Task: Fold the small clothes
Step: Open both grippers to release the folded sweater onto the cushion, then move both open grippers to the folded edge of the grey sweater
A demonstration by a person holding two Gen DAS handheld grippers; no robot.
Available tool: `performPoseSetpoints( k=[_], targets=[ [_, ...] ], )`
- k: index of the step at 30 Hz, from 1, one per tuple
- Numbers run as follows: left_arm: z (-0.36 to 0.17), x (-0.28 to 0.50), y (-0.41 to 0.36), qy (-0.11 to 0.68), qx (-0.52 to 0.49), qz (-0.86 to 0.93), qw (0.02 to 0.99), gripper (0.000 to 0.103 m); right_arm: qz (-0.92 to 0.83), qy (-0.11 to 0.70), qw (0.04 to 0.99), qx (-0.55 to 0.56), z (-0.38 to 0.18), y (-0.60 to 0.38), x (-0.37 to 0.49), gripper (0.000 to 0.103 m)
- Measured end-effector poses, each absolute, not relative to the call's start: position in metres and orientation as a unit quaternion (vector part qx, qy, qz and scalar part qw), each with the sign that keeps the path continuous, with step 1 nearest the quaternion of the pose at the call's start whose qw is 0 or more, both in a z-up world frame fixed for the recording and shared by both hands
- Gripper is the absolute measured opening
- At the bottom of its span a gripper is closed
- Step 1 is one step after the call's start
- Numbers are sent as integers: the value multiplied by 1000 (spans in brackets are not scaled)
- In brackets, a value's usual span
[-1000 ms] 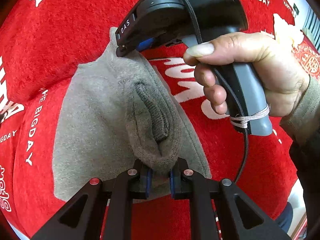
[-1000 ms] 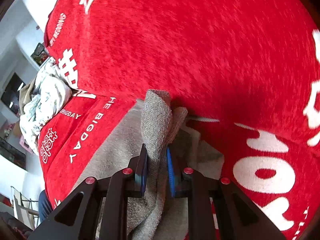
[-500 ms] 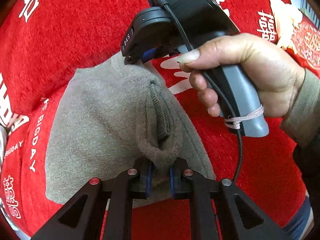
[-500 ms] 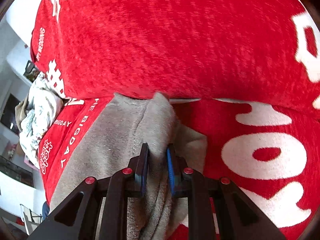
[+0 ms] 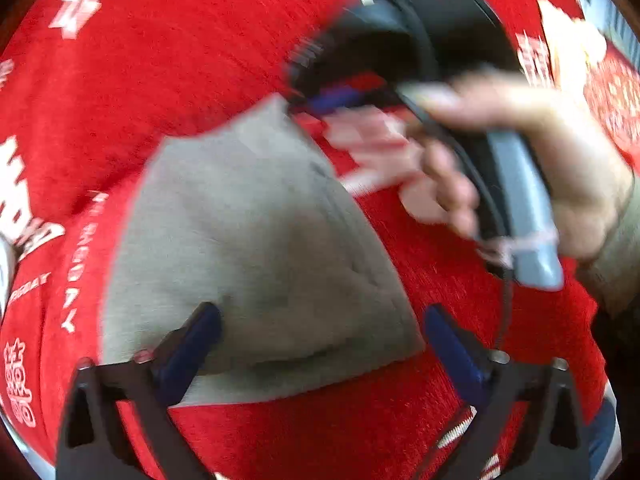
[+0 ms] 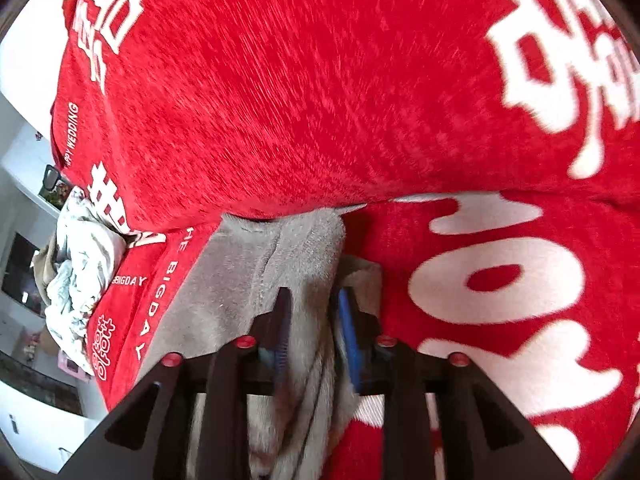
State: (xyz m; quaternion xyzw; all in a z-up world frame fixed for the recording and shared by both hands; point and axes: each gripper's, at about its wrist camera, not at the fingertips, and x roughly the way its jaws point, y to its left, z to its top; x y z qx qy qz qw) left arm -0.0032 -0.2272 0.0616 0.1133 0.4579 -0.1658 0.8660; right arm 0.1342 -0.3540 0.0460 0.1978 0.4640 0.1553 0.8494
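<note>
Both sets of jaws are opening. On the left gripper [image 5: 320, 344] they stand spread wide, one blue pad at each side of the near edge of a grey garment [image 5: 260, 248], and neither pad presses on the cloth — the fabric lies loose between them. On the right gripper [image 6: 316, 320] the jaws are only partly apart; a raised fold of the same grey garment [image 6: 308, 248] sits in the gap, and I cannot tell for certain whether the pads touch it, though a sliver of space shows on each side. The garment lies folded on a red blanket [image 5: 180, 60] printed with white letters and characters, its far corner tucked against the crease where the blanket rises behind it. In the left wrist view the far corner of the cloth reaches up to the tip of the right gripper [image 5: 332, 98], which a hand [image 5: 540, 168] holds by its grey handle — that part of the picture is blurred, with a sleeve [image 5: 616, 248] at the wrist and a black cable running down from the handle. In the right wrist view a crumpled pale cloth [image 6: 80, 264] lies at the left edge of the blanket, well apart from the garment.
</note>
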Motion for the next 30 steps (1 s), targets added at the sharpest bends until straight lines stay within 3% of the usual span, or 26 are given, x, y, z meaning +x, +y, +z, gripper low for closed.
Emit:
performPoseSetpoints(
  k=[7,9,14,18,21,23,30],
  targets=[
    [87,-12,-159,464,28,-196,863,102,209,421,863,186,87,-334,90,60],
    [92,-5,-131,466,-7,-176,867,102,250,422,849,198,87,-314,82,73],
    [93,23,-74,466,-55,-76,880,102,228,464,839,172,52,-287,76,73],
    [69,50,-70,490,-13,-44,871,102,176,455,860,151,34,-300,70,52],
    [59,53,-79,489,9,-55,871,102,140,457,867,141,37,-305,67,56],
    [62,52,-80,485,18,-53,873,102,80,476,870,104,38,-306,64,73],
    [78,54,-80,459,7,-73,885,102,109,398,905,105,83,-296,11,73]
  ],
)
